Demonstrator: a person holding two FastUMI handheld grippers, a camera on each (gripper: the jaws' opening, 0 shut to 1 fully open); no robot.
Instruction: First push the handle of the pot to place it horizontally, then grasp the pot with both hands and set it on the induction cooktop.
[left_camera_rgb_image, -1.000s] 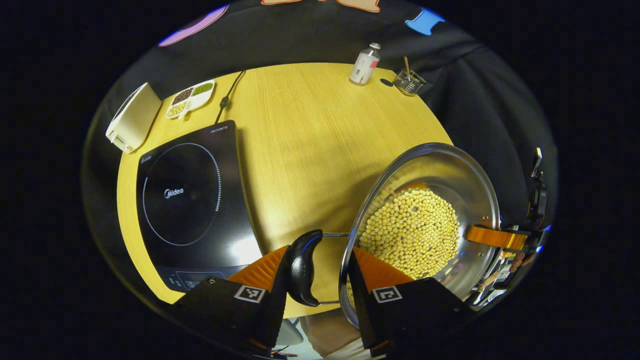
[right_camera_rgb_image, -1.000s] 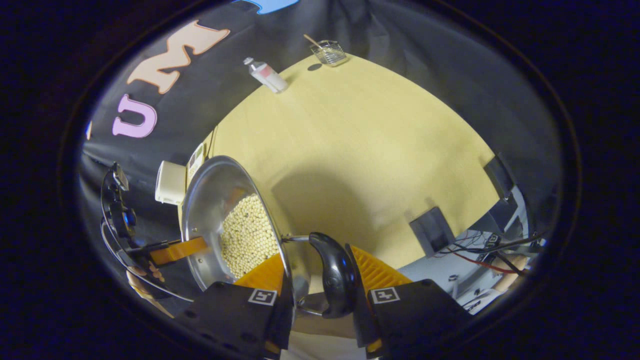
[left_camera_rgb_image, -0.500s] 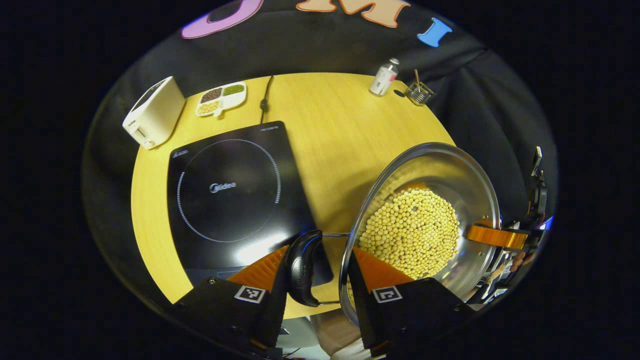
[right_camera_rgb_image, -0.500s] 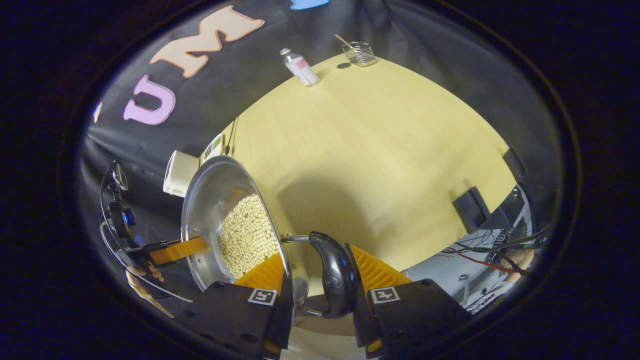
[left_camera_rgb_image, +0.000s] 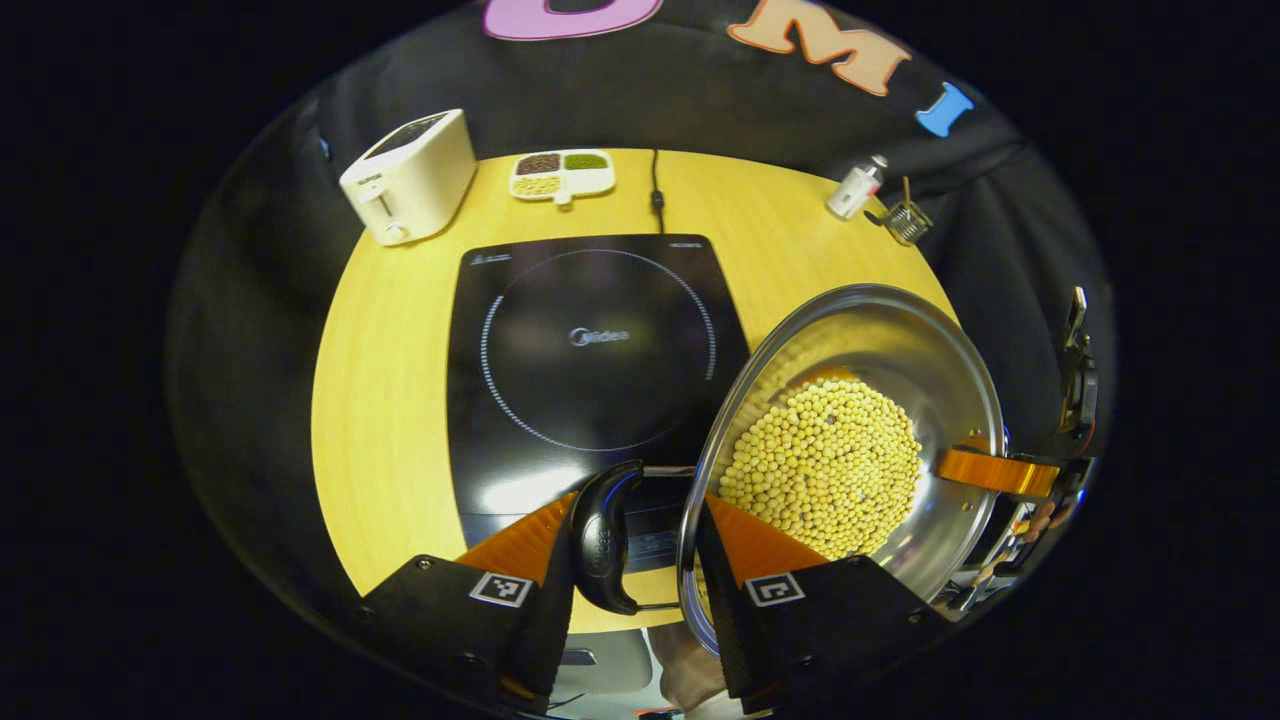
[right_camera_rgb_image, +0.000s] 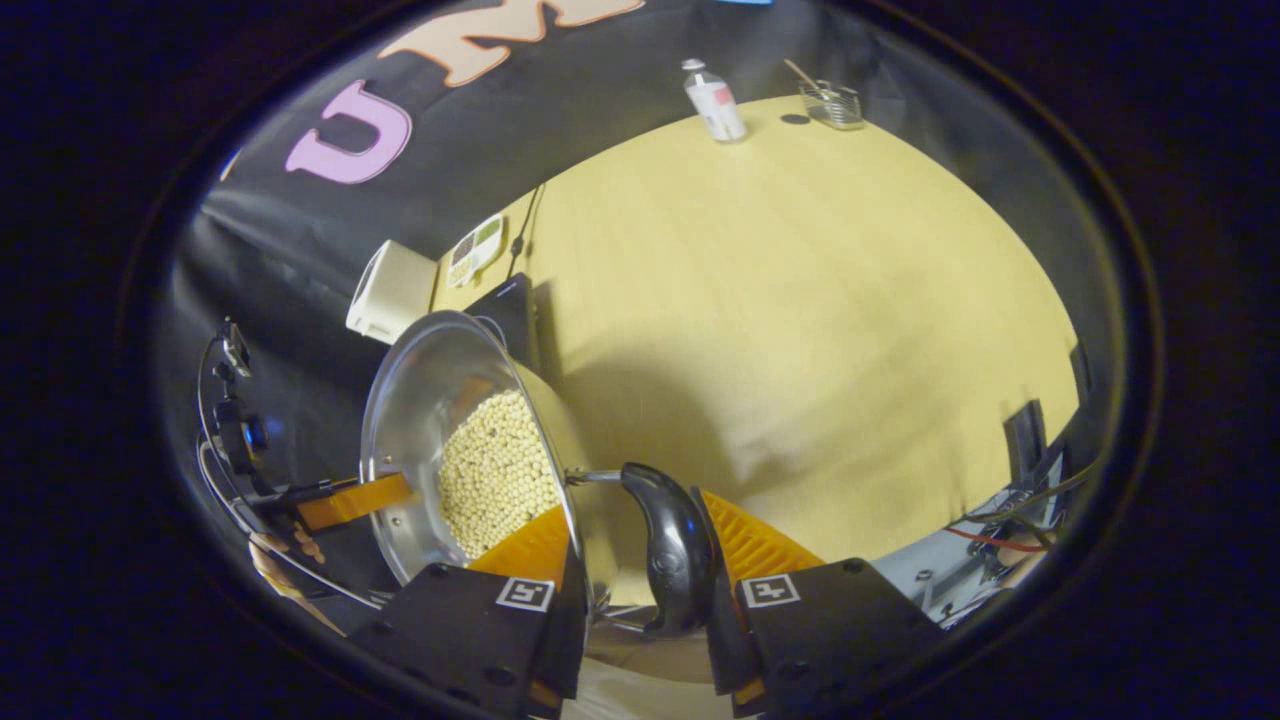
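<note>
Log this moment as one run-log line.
phase: carry | pot: lifted, beans inside | left gripper: shut on pot handle | right gripper: shut on opposite handle | induction cooktop: bare, beside pot

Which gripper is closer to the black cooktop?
Left. The left gripper holds the pot handle right over the cooktop near edge. The right gripper holds the pot's far side, away from it.
</note>
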